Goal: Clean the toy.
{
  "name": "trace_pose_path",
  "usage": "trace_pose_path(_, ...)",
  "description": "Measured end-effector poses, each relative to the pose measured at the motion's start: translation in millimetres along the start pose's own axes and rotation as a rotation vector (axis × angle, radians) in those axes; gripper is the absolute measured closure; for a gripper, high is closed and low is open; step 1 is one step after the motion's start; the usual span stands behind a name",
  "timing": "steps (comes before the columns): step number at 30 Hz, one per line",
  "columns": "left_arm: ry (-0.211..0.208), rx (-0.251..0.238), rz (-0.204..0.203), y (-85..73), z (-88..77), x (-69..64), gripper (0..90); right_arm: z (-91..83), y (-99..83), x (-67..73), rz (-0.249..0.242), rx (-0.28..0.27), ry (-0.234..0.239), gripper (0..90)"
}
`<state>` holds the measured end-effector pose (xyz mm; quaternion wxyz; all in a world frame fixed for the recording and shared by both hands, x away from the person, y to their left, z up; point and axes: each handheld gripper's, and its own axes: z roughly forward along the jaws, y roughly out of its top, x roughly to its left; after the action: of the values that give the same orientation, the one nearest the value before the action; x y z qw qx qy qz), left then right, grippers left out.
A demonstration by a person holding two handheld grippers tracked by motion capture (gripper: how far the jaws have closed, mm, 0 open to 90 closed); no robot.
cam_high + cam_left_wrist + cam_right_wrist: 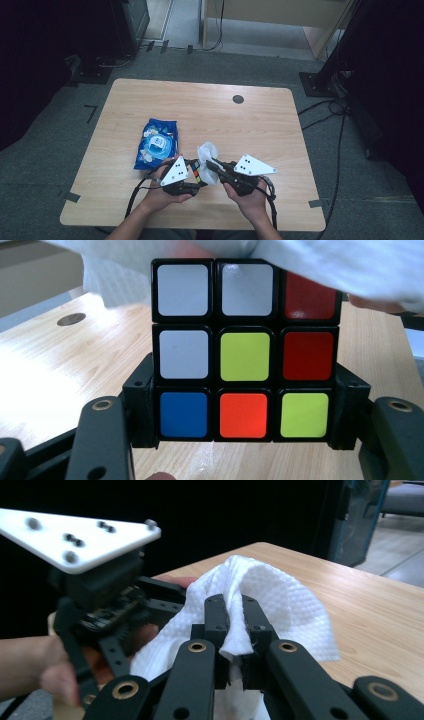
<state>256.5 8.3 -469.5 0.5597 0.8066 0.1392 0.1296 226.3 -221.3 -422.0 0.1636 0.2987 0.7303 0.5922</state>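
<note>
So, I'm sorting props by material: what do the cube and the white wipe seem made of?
Cube: apparently hard plastic, a black body with glossy coloured stickers that catch the light. White wipe: probably soft paper or nonwoven tissue, matte, with a dimpled embossed surface and limp folds where it is pinched.

- A rectangular light wooden table (150, 95) with rounded corners stood on grey carpet (350, 165).
- A blue plastic packet of wet wipes (157, 143), with a round pale lid on its face, lay left of the table's middle.
- A small dark round grommet (238, 99) sat in the tabletop near the far edge.
- Black cables (320, 107) trailed over the carpet right of the table.
- Strips of dark tape (72, 196) marked the carpet by the near corners.
</note>
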Motion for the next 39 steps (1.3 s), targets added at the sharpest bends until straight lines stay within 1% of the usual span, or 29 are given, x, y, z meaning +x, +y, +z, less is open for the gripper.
trace_pose_path(2, 0.002, -0.002, 0.003, 0.8, -1.2, 0.7, 34.2, -0.6, -1.2, -4.5, 0.006, 0.005, -0.018, 86.0)
trace_pose_path(4, 0.003, -0.005, 0.001, 1.1, -2.2, 1.3, 34.2, -1.2, -3.4, -9.7, 0.006, 0.020, -0.050, 86.1)
trace_pose_path(6, 0.006, -0.007, 0.001, 1.2, -3.2, 2.1, 34.2, -1.6, -6.3, -15.4, 0.019, 0.033, -0.073, 86.0)
trace_pose_path(8, 0.006, -0.012, -0.001, 1.3, -4.8, 3.3, 34.2, -1.9, -10.3, -21.6, 0.019, 0.061, -0.114, 86.1)
trace_pose_path(10, 0.000, -0.029, -0.014, 2.0, -6.7, 5.1, 34.2, -1.1, -14.6, -27.9, 0.033, 0.092, -0.141, 86.1)
trace_pose_path(12, 0.006, -0.029, -0.013, 2.7, -7.4, 6.2, 34.2, -1.0, -18.0, -31.9, 0.035, 0.112, -0.182, 86.1)
trace_pose_path(13, 0.012, -0.022, -0.006, 2.3, -7.3, 6.3, 34.2, -2.0, -17.7, -32.6, 0.043, 0.105, -0.183, 86.1)
trace_pose_path(15, 0.018, -0.005, 0.004, 0.9, -6.1, 5.9, 34.2, -7.3, -11.8, -31.7, 0.056, 0.066, -0.179, 86.1)
trace_pose_path(16, 0.021, 0.001, 0.006, 0.3, -5.1, 5.3, 34.2, -9.1, -8.9, -30.4, 0.051, 0.051, -0.174, 86.1)
trace_pose_path(18, 0.022, 0.011, 0.015, -0.1, -2.3, 3.6, 34.2, -13.0, -0.6, -23.3, 0.053, 0.010, -0.135, 86.1)
trace_pose_path(19, 0.019, 0.013, 0.018, 0.0, -1.5, 2.6, 34.2, -14.2, 4.0, -17.5, 0.043, -0.017, -0.106, 86.1)
trace_pose_path(22, 0.012, 0.019, 0.029, 0.7, 0.9, -1.3, 34.2, -12.3, 10.4, -3.7, 0.020, -0.045, -0.039, 86.0)
trace_pose_path(24, 0.008, 0.013, 0.031, 1.8, 0.9, -2.6, 34.2, -7.0, 9.9, 3.1, -0.005, -0.027, -0.022, 85.9)
trace_pose_path(26, 0.008, 0.003, 0.026, 3.1, -1.0, -2.2, 34.2, -2.1, 5.2, 4.7, -0.023, -0.004, -0.035, 85.8)
trace_pose_path(27, 0.010, 0.003, 0.023, 3.3, -1.7, -1.6, 34.2, -0.5, 2.3, 3.5, -0.016, 0.002, -0.038, 85.8)
trace_pose_path(28, 0.010, -0.001, 0.020, 3.1, -2.5, -0.9, 34.2, -0.5, 0.1, 1.3, 0.000, -0.006, -0.038, 85.8)
trace_pose_path(29, 0.007, -0.007, 0.009, 2.9, -3.5, 0.1, 34.2, -0.5, -1.3, -1.4, 0.005, -0.003, -0.047, 85.8)
trace_pose_path(30, 0.005, -0.009, 0.002, 2.8, -4.4, 1.3, 34.2, -0.6, -2.7, -3.5, -0.002, 0.007, -0.067, 85.8)
trace_pose_path(31, 0.005, -0.009, 0.003, 2.8, -5.0, 2.4, 34.3, -0.7, -4.2, -6.4, -0.009, 0.015, -0.085, 85.8)
trace_pose_path(32, 0.007, -0.010, 0.001, 2.8, -5.3, 2.8, 34.2, -0.9, -6.0, -9.6, 0.000, 0.025, -0.096, 85.8)
trace_pose_path(33, 0.010, -0.011, 0.001, 2.7, -5.8, 3.2, 34.2, -0.8, -8.2, -13.6, -0.003, 0.038, -0.116, 85.8)
trace_pose_path(34, 0.007, -0.017, -0.002, 2.7, -6.4, 3.8, 34.2, -0.9, -11.0, -17.9, -0.003, 0.062, -0.152, 85.8)
trace_pose_path(35, 0.004, -0.026, -0.008, 3.1, -7.3, 4.6, 34.2, -0.7, -12.9, -21.4, -0.007, 0.078, -0.170, 85.7)
trace_pose_path(36, 0.007, -0.032, -0.008, 3.6, -8.3, 5.2, 34.3, -0.8, -15.8, -25.6, 0.002, 0.097, -0.190, 85.8)
trace_pose_path(37, 0.014, -0.030, -0.005, 3.9, -8.8, 5.7, 34.2, -1.4, -19.4, -31.1, 0.015, 0.113, -0.214, 85.7)
trace_pose_path(38, 0.017, -0.030, -0.007, 3.8, -9.4, 6.3, 34.3, -1.7, -21.5, -34.5, 0.015, 0.123, -0.229, 85.7)
trace_pose_path(39, 0.020, -0.031, -0.008, 3.3, -9.9, 6.9, 34.2, -2.0, -24.3, -38.5, 0.020, 0.142, -0.254, 85.6)
